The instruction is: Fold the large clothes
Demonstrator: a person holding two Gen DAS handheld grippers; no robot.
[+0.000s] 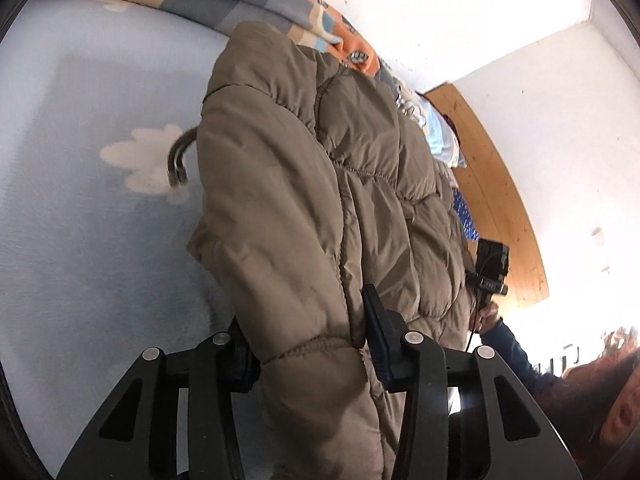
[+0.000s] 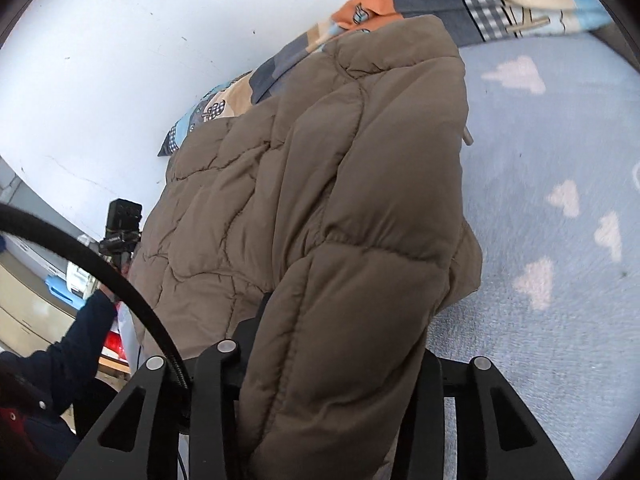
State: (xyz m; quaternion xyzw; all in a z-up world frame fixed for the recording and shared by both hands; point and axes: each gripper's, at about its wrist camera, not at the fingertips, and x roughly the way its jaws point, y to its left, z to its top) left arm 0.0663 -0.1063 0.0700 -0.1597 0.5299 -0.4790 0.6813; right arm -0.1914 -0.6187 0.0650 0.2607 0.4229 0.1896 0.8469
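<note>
Both my left gripper and right gripper pinch the puffy coat at six o'clock; it feels soft, thick, floppy.

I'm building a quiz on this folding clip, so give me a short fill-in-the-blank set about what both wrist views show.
1. Both grippers are shut on a puffy, quilted ____ jacket.
2. The bedsheet under the jacket is pale blue with white ____ shapes.
3. A curved metal ____ sticks out beside the jacket in the left wrist view.
4. The left gripper and the right gripper each pinch a fold of ____ between the jaws.

Missing words: brown; cloud; hook; jacket
</note>
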